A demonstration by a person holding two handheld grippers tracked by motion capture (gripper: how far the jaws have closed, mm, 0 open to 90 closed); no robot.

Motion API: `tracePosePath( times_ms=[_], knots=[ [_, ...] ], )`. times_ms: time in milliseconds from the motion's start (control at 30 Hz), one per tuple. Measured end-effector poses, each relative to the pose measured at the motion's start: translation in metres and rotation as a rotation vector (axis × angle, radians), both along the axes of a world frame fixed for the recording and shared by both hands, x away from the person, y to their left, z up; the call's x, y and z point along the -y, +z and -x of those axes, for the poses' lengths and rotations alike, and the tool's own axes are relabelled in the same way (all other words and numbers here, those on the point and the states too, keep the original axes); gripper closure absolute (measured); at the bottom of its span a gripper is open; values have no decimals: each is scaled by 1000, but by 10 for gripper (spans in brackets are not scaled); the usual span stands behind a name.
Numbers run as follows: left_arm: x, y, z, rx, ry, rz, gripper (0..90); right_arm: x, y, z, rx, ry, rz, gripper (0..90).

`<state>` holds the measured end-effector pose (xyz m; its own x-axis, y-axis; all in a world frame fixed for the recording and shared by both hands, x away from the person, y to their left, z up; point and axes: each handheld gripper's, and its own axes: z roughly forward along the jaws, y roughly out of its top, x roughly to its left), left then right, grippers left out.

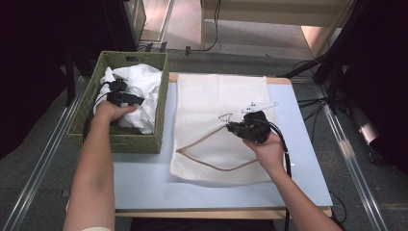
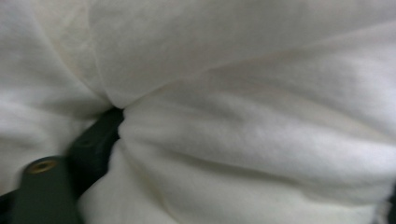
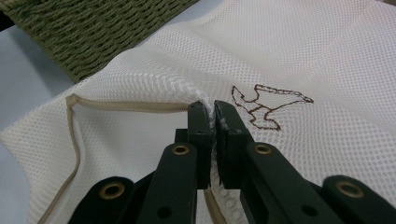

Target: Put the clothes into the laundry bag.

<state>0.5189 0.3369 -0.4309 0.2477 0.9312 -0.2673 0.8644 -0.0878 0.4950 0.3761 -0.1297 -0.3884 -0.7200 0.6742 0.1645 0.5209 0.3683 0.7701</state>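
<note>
My right tool pinches the top layer of the white mesh laundry bag on the pale surface, holding its beige-trimmed mouth up. My left tool, jaws wide, is pushed into the soft white cloth in the green woven basket. The cloth looks light, limp and bulky, so I'd gather a thick fold, since a thin edge may slip.

My pale blue, wood-edged table stands on grey carpet floor; silver metal rails flank it; beyond, a light wooden shelf unit; dark surroundings.
</note>
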Motion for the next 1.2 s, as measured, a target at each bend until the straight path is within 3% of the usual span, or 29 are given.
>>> tracePosePath(
  times_ms=[100, 233, 367, 500, 600, 700, 967, 1200],
  knots=[
    [1, 2, 0, -5, -17, -2, 290, -1, -1, 0, 0, 0, 3, 874],
    [-2, 10, -2, -43, -3, 6, 468, -1, 0, -1, 5, 1, 3, 873],
    [-7, 22, -1, -61, -5, 92, 551, -3, -1, -1, -4, 3, 3, 874],
    [-9, 42, 4, -19, -17, 118, 567, -1, 0, -1, 2, -1, -3, 873],
    [-16, 61, 9, 6, -8, 161, 568, 1, 0, -1, -2, 0, -11, 873],
    [-21, 81, 13, 14, -29, 142, 567, 1, 0, -1, -3, -1, -16, 874],
    [-24, 143, 29, 78, -70, 167, 566, 1, 1, -1, -5, -4, -24, 876],
    [-20, 183, 49, 110, -108, 170, 566, 2, 2, -1, -10, -9, -31, 877]
  ],
)
